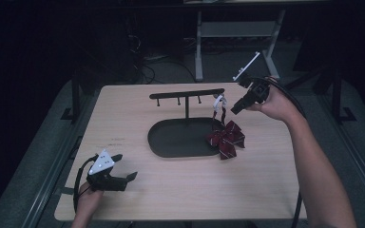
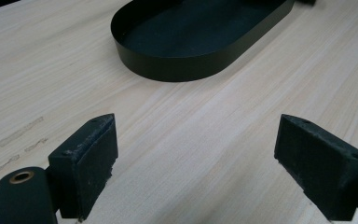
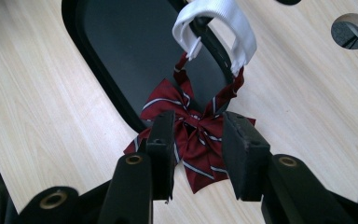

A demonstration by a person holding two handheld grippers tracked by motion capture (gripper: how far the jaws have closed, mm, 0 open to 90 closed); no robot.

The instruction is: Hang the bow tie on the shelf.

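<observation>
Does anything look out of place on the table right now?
Yes: the red striped bow tie hangs by its white strap from the stand's bar end, its bow slumped across the black tray's rim onto the table.

Light wooden worktop (image 1: 138,194) carrying a black oval metal tray (image 1: 171,142) with a T-shaped hook stand (image 1: 186,95), a dark red striped bow tie (image 1: 226,137) hanging by its white strap (image 1: 218,101); right claw (image 1: 236,108) beside the strap, left claw (image 1: 125,166) open near the front-left corner.

Bow tie (image 3: 191,135) partly hidden behind jaws, tray (image 2: 200,42) cut off by top edge
</observation>
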